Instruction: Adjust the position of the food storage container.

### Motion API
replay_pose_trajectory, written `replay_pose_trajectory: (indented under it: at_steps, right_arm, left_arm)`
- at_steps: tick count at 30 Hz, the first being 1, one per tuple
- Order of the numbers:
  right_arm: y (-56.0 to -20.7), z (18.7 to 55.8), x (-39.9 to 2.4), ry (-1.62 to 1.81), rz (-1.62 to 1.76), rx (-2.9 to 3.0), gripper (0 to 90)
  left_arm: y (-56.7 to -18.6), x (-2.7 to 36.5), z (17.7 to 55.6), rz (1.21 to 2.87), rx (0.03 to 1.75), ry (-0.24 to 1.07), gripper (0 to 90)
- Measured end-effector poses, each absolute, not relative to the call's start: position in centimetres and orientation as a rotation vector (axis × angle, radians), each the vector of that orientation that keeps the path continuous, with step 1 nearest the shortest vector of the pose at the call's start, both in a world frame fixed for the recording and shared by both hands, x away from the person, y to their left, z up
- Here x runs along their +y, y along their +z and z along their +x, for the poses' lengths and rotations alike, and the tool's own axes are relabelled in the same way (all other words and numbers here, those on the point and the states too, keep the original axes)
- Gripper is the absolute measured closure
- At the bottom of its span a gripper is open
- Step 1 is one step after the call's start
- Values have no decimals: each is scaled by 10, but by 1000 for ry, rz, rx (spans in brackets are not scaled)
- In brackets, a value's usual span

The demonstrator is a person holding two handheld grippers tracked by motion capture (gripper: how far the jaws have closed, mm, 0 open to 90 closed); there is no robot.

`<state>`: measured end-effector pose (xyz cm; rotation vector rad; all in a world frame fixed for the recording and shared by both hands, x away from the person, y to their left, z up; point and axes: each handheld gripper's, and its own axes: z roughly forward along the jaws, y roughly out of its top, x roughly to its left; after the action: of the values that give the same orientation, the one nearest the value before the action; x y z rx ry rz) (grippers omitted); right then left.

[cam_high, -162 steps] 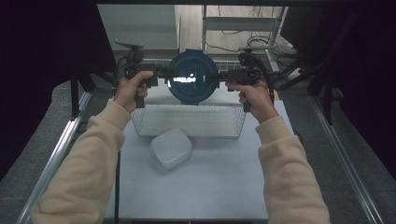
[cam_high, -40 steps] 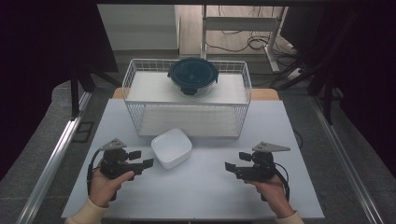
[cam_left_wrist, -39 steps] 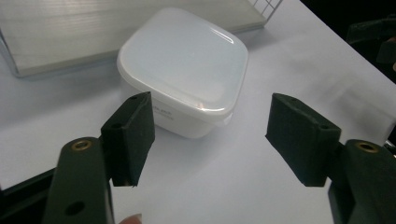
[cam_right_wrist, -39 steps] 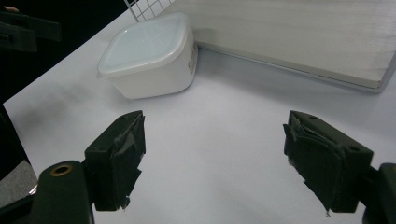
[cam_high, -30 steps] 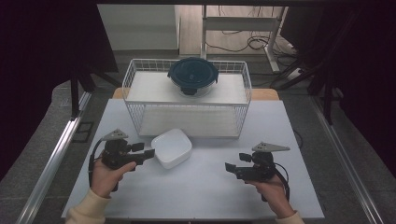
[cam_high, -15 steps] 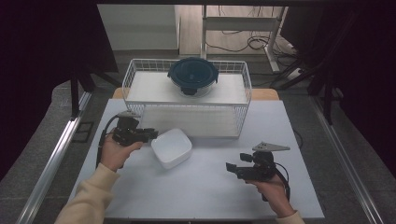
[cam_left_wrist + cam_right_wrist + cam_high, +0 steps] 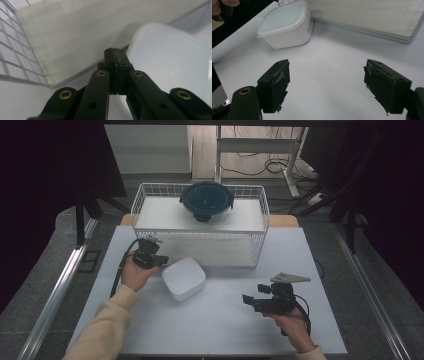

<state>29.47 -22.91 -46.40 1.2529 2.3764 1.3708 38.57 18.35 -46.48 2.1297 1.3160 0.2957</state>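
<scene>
A white lidded container (image 7: 183, 278) sits on the white table (image 7: 225, 330), just in front of the wire basket (image 7: 200, 225). My left gripper (image 7: 161, 261) is at its left rear corner, jaws shut with nothing between them; in the left gripper view the gripper tips (image 7: 115, 56) reach the container's edge (image 7: 170, 60). My right gripper (image 7: 248, 300) rests low at the table's front right, open and empty. The right gripper view has the container (image 7: 285, 25) far ahead of the open gripper (image 7: 327, 85). A round glass bowl with a dark blue lid (image 7: 206, 201) stands in the basket.
The basket sits on a pale board (image 7: 372, 15) at the table's back half. A metal rail (image 7: 55, 290) runs along the table's left side. Dark curtains and cables lie beyond the basket.
My left gripper has moved forward and right from the front left of the table up to the white container's rear left corner. The right gripper has stayed put.
</scene>
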Motion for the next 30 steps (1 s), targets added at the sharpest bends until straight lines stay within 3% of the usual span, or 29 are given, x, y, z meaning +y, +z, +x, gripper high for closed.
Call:
replay_pose_trajectory:
  at_steps: [16,30]
  right_arm:
    - [-464,295,-233,1412,1305,2348,206]
    - [-462,295,-234,1406,1300,2342,206]
  left_arm:
    - [-477,177,390,2184,1314,259,899]
    - [-481,168,365,2228,1228,201,899]
